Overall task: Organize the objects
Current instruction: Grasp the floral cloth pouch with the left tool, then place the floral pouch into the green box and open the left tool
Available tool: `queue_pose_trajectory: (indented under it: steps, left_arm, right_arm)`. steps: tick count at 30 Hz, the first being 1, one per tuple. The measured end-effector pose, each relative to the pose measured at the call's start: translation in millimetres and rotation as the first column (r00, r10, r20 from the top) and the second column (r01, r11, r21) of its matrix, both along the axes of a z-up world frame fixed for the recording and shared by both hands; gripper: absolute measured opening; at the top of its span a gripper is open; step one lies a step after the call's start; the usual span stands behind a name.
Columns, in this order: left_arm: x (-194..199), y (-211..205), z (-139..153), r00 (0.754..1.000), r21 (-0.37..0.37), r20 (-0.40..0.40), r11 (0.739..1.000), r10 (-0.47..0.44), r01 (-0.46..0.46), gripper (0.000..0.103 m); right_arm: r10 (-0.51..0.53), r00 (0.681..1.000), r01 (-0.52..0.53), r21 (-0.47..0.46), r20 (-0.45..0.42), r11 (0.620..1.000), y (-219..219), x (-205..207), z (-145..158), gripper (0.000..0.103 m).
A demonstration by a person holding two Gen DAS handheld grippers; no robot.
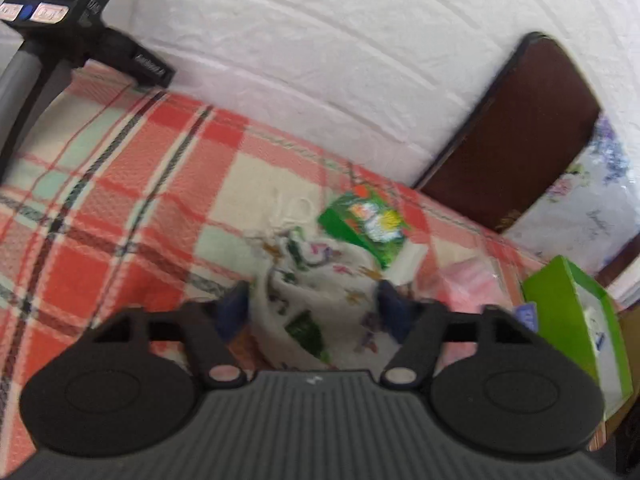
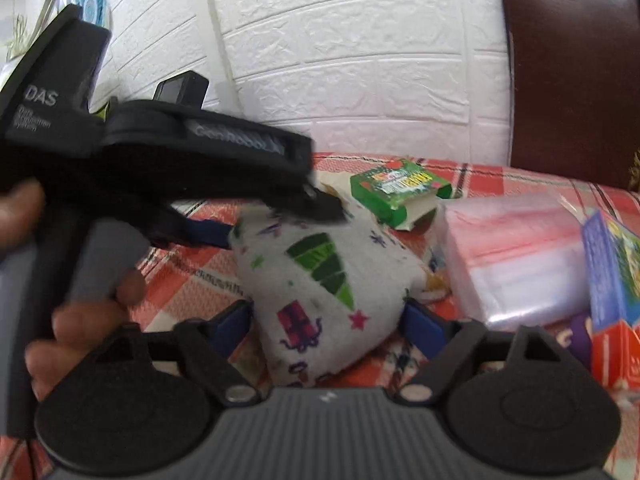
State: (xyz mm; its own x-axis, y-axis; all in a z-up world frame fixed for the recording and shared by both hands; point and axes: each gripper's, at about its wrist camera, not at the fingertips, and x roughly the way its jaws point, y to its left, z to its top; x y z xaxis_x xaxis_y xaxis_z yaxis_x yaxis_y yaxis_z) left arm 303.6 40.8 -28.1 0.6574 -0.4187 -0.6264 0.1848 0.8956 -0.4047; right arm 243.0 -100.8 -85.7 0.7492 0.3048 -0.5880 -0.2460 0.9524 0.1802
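A white cloth pouch with green trees and gift prints (image 1: 316, 292) (image 2: 320, 284) lies on the red checked bedcover (image 1: 120, 208). My left gripper (image 1: 314, 308) has its blue fingers on both sides of the pouch, touching it. My right gripper (image 2: 330, 320) also has its blue pads against both sides of the pouch. The left gripper shows from the side in the right wrist view (image 2: 280, 216), its fingers on the pouch's far end. A small green box (image 1: 366, 220) (image 2: 396, 188) lies just behind the pouch.
A pack of clear bags with red strips (image 2: 516, 256) (image 1: 472, 280) lies right of the pouch. A blue and orange box (image 2: 612, 280) stands at the right edge. A green box (image 1: 576, 320) stands upright. White brick wall and a brown headboard (image 1: 516, 132) are behind.
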Motion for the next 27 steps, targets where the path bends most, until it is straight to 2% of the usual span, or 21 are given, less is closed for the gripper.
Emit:
queue_pose_trajectory:
  steps: [2, 5, 11, 17, 20, 22, 25, 27]
  left_arm:
    - [-15.6, -0.3, 4.1, 1.000, 0.012, 0.029, 1.000, 0.008, -0.008, 0.050]
    - [-48.3, 3.7, 11.6, 0.998, 0.033, 0.049, 0.999, 0.035, -0.036, 0.049]
    - [-131.8, 15.2, 7.7, 0.999, 0.028, 0.041, 0.999, 0.028, -0.029, 0.049]
    - [-187.7, -8.1, 12.5, 0.998, 0.098, 0.054, 0.995, -0.029, 0.023, 0.048]
    - [-192.0, -34.2, 28.2, 0.992, 0.086, 0.078, 0.992, -0.100, 0.093, 0.047]
    - [-189.4, -61.7, 44.6, 0.981, 0.091, 0.119, 0.986, -0.153, 0.143, 0.047]
    - [-179.8, -111.2, 72.2, 0.943, 0.096, 0.199, 0.963, -0.266, 0.251, 0.047]
    - [-168.7, -147.2, 87.6, 0.911, 0.088, 0.241, 0.942, -0.335, 0.323, 0.047]
  right_arm:
    - [0.013, 1.000, -0.013, -0.002, 0.018, 1.000, 0.3, -2.8, -0.2, 0.063]
    - [0.064, 0.997, -0.064, -0.015, 0.030, 0.998, 3.3, -17.7, 2.0, 0.054]
    - [0.157, 0.987, -0.156, -0.047, 0.028, 0.987, 12.4, -93.4, 1.2, 0.054]
    - [0.179, 0.984, -0.179, -0.027, 0.006, 0.984, -2.6, -160.7, 3.4, 0.053]
    - [0.122, 0.992, -0.122, 0.013, 0.017, 0.992, -23.0, -179.0, 11.4, 0.046]
    - [0.050, 0.997, -0.051, 0.011, 0.066, 0.999, -41.7, -186.5, 21.6, 0.046]
    - [-0.077, 0.985, 0.075, 0.021, 0.153, 0.997, -82.5, -194.8, 41.3, 0.046]
    - [-0.163, 0.963, 0.164, 0.016, 0.214, 0.986, -112.8, -196.6, 54.2, 0.046]
